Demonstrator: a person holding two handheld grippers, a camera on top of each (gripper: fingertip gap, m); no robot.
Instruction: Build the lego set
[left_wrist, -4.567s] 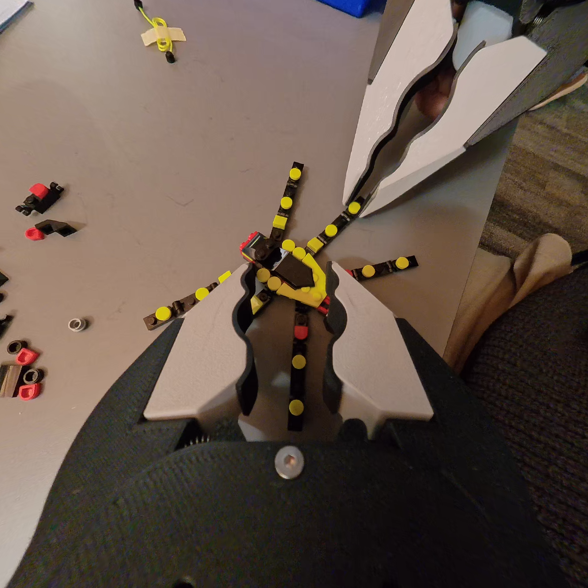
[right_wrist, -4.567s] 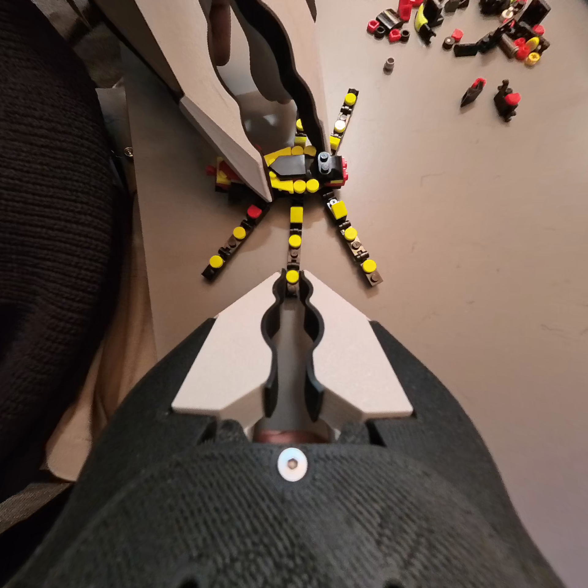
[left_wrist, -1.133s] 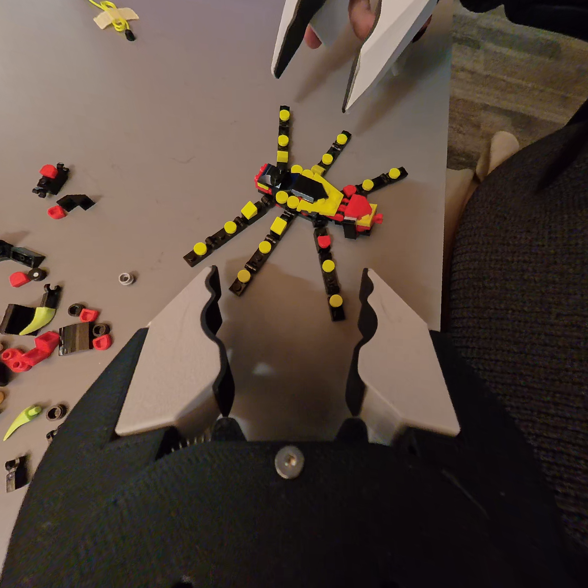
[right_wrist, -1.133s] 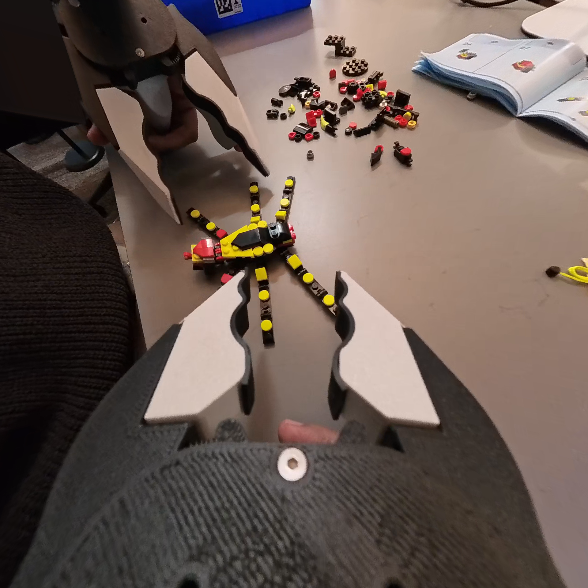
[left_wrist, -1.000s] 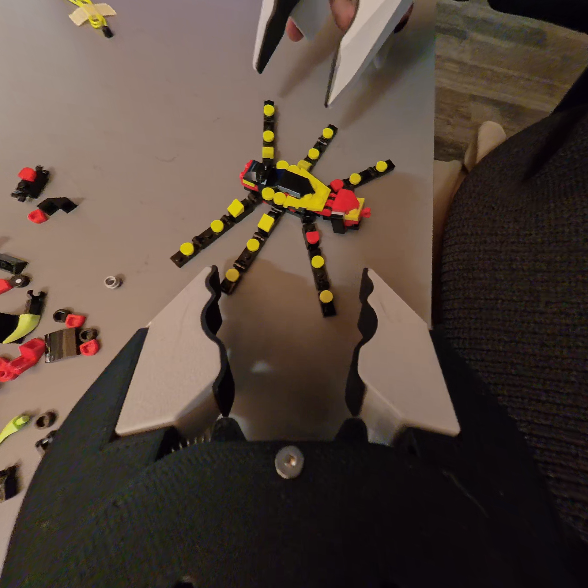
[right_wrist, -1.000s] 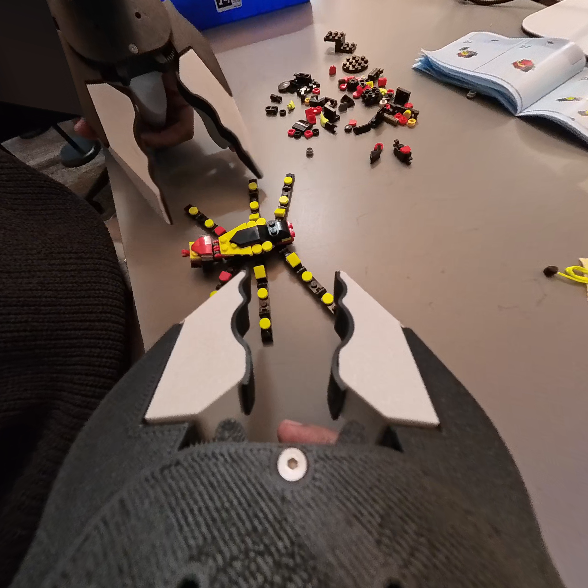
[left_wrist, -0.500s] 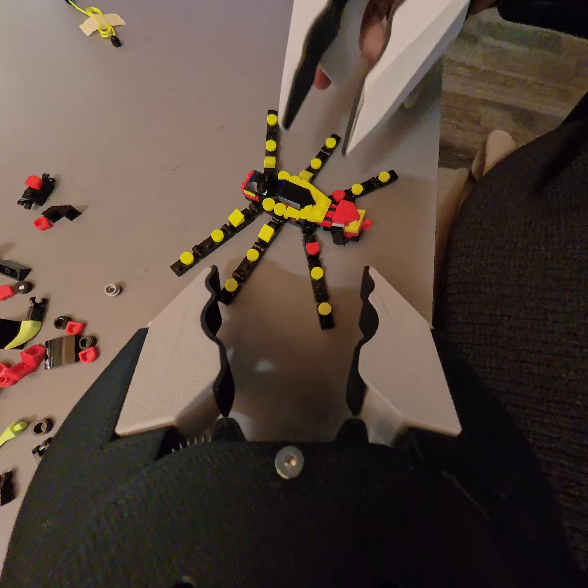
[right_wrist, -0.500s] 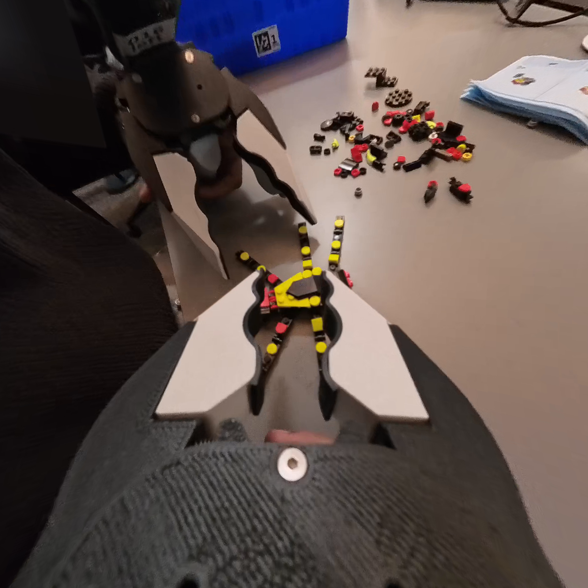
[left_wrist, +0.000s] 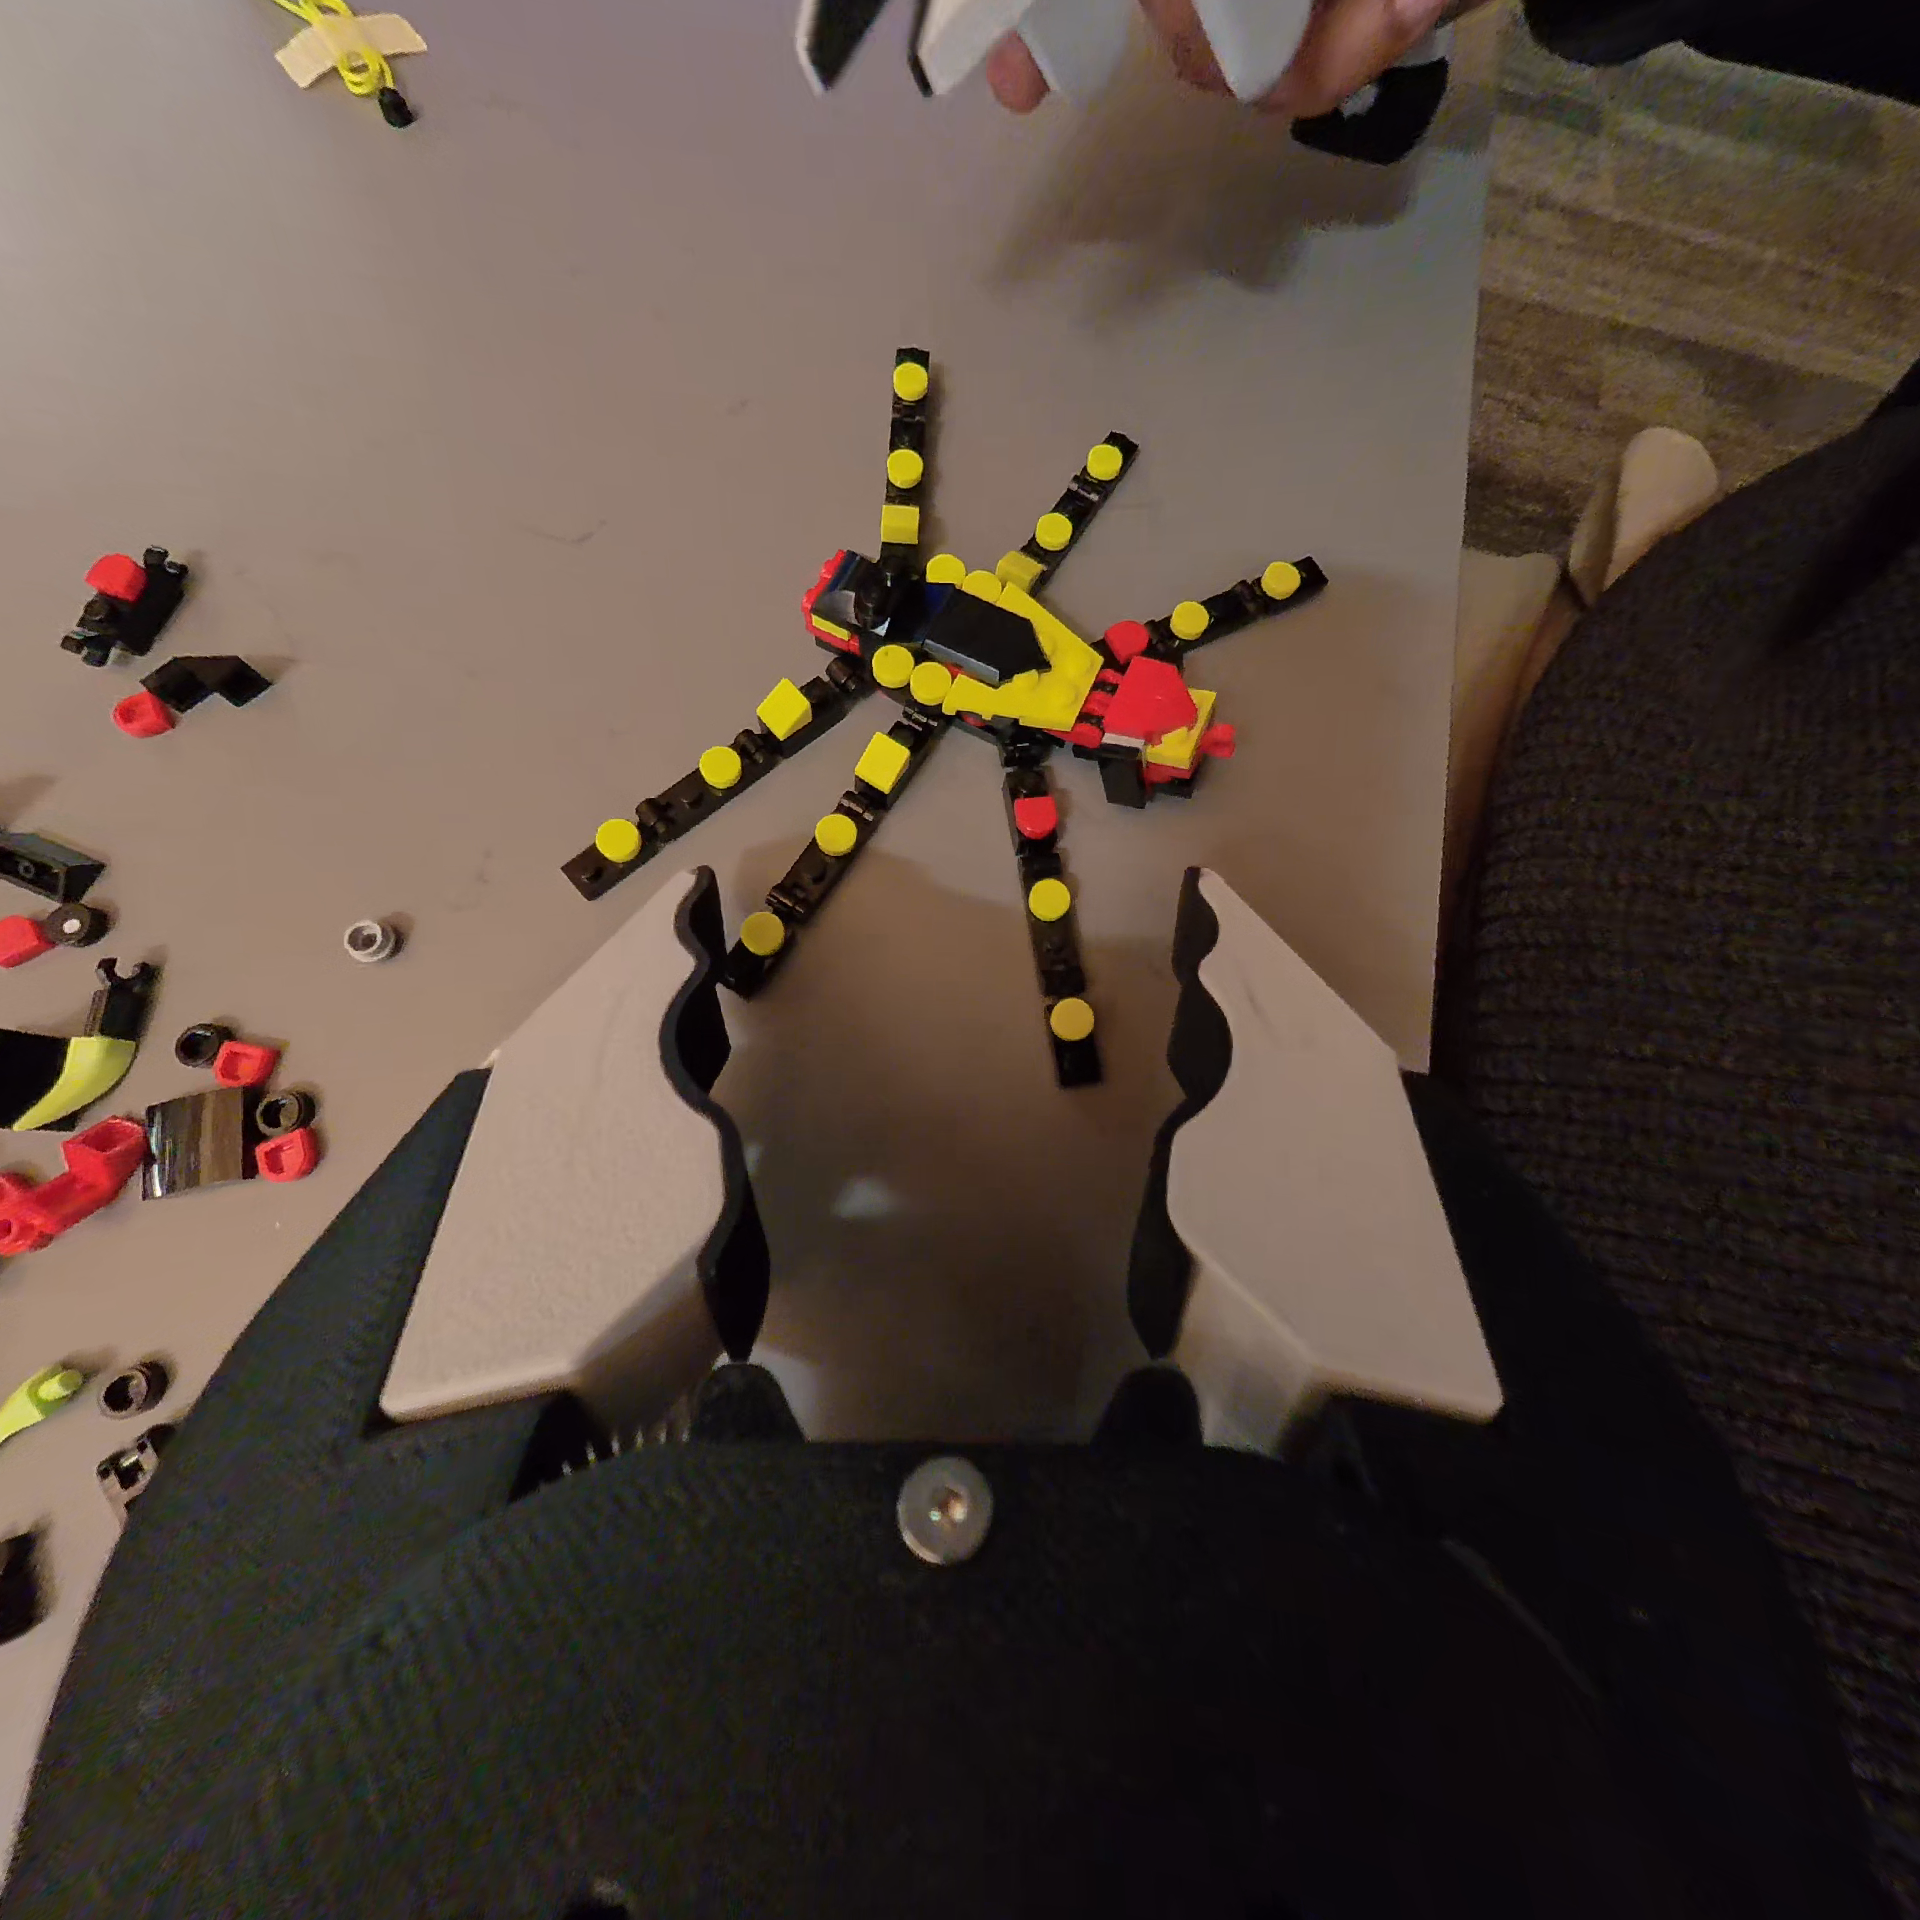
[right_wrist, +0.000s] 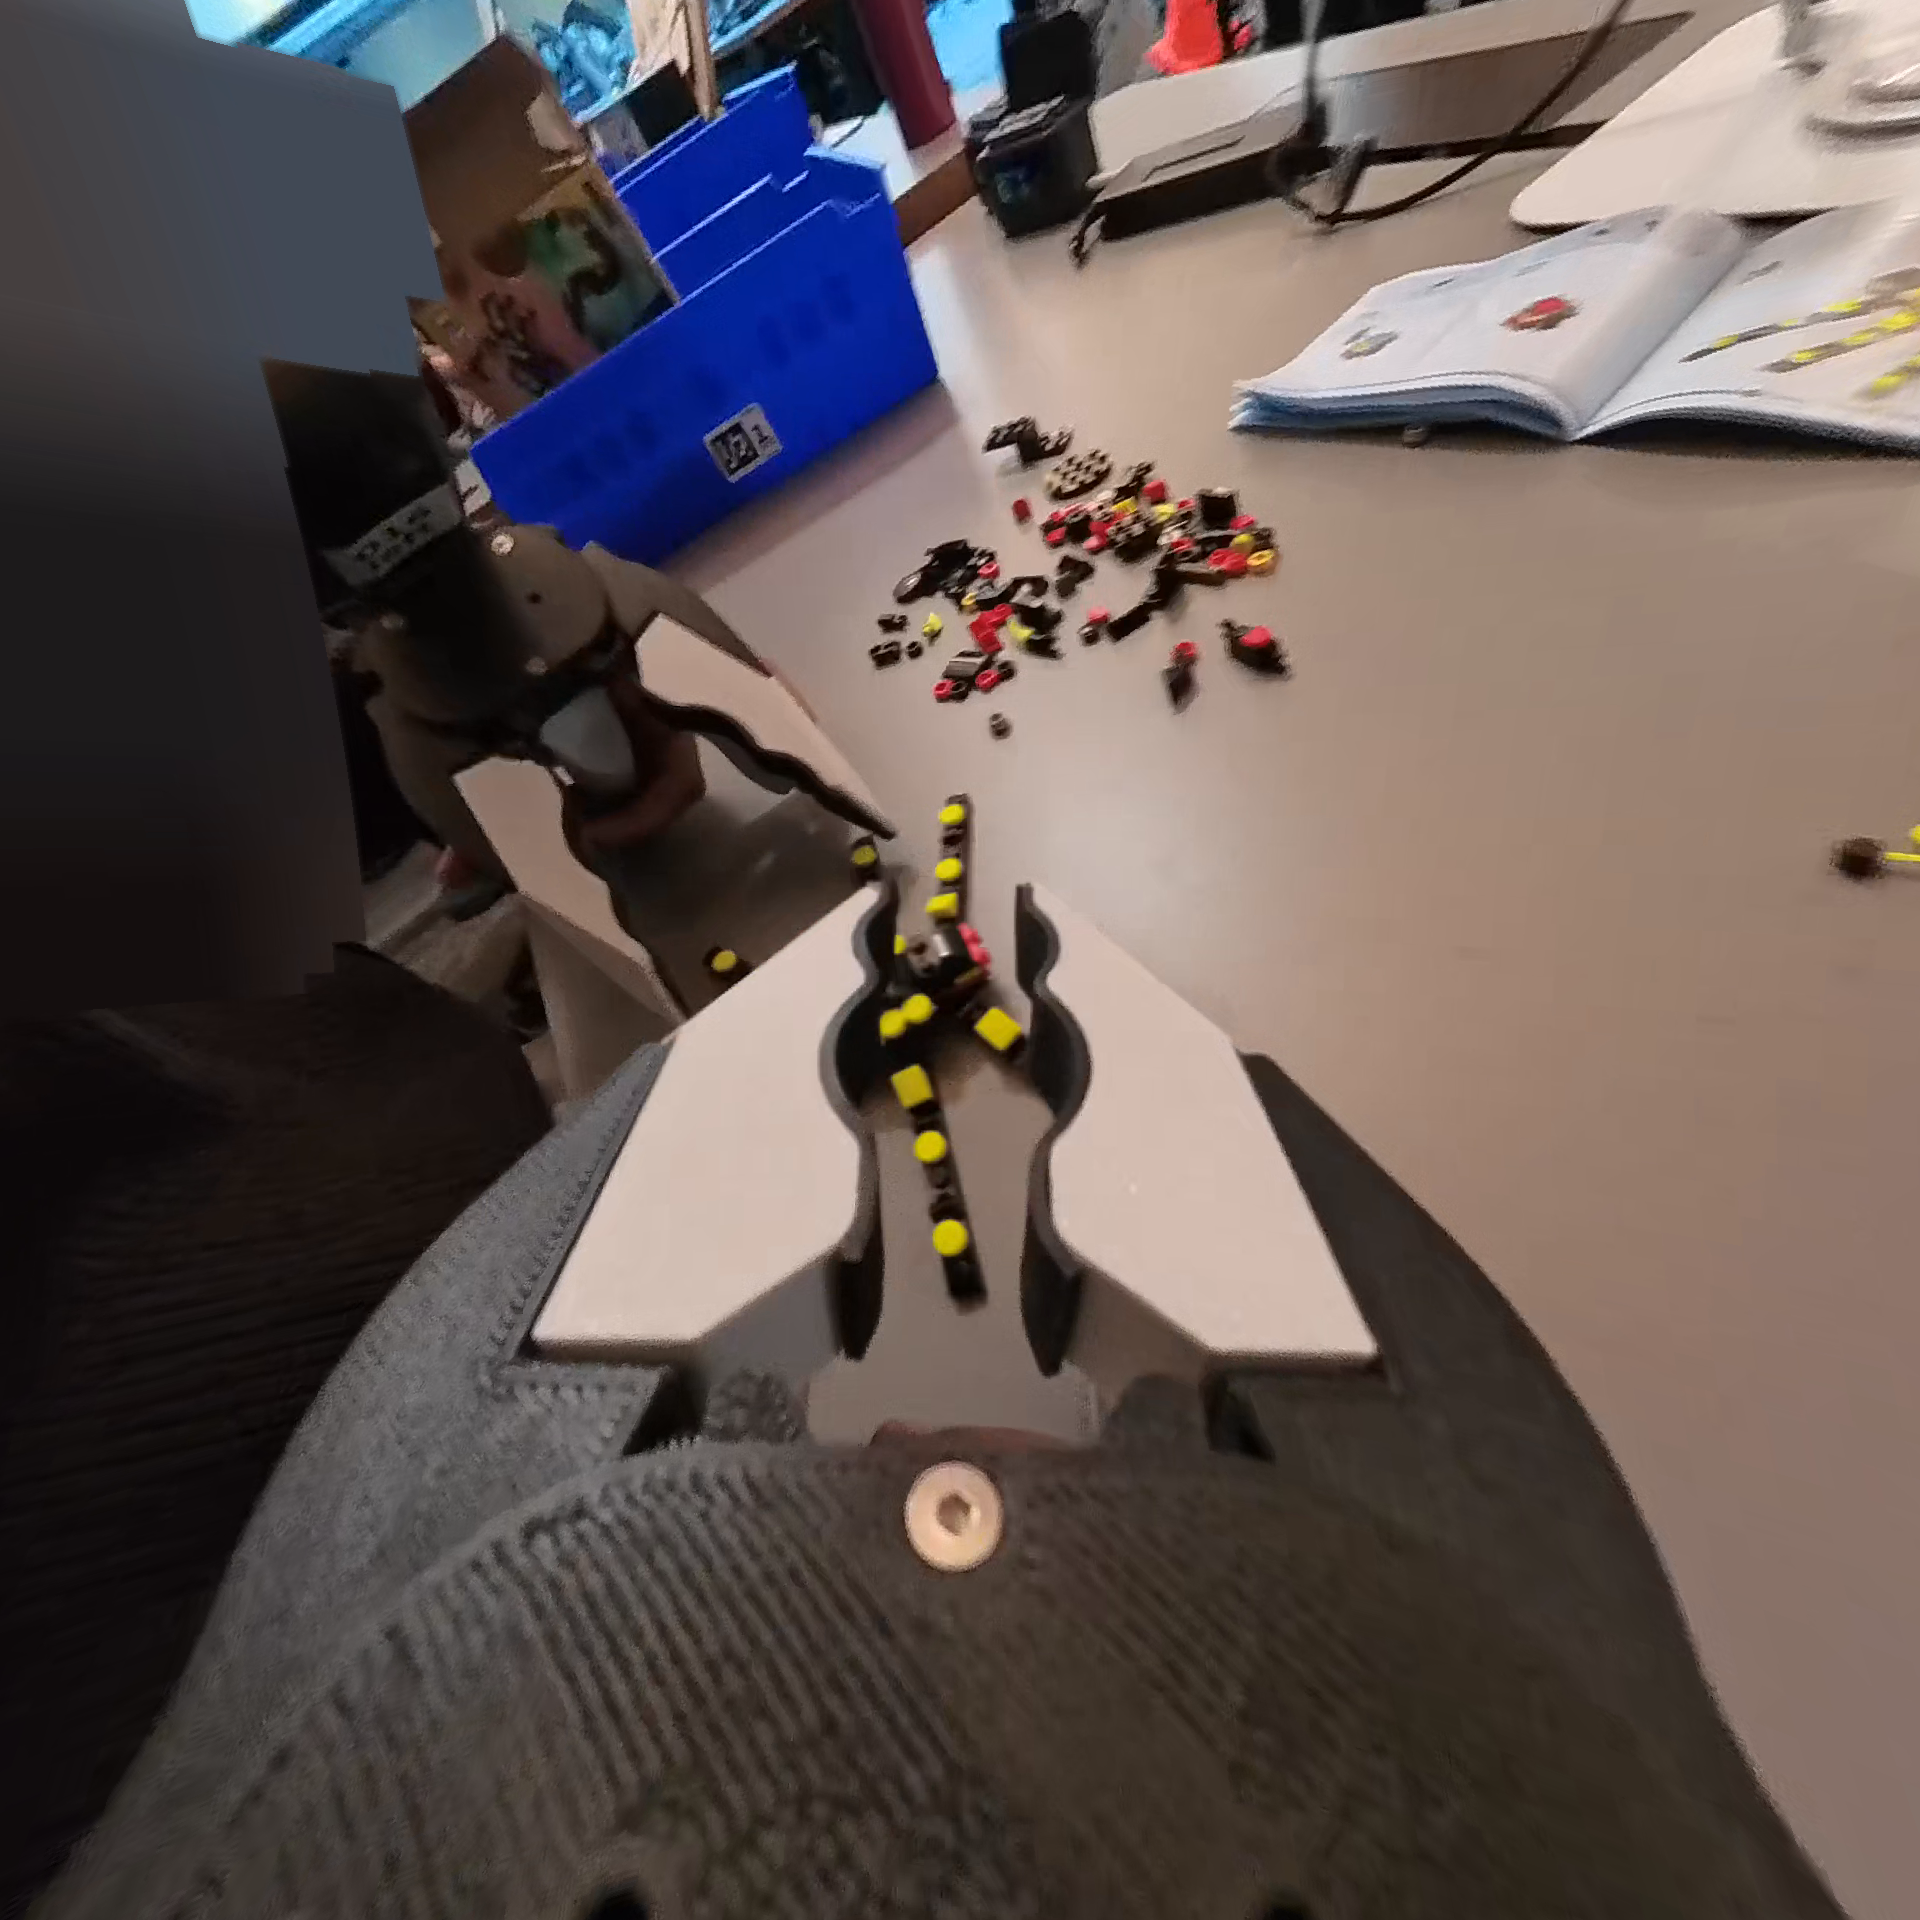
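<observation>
Left wrist view had the spider model (left_wrist: 997, 665) flat on the table (left_wrist: 520, 312) near its edge, left gripper (left_wrist: 945, 935) wide open just short of two legs, right gripper (right_wrist: 951, 914) part-open and empty over it; a clumsy pinch could have popped a leg or nudged it off

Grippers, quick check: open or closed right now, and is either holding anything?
Left gripper: open, empty, fingertips by the legs of the spider model.
Right gripper: partly open, gripping nothing.
</observation>
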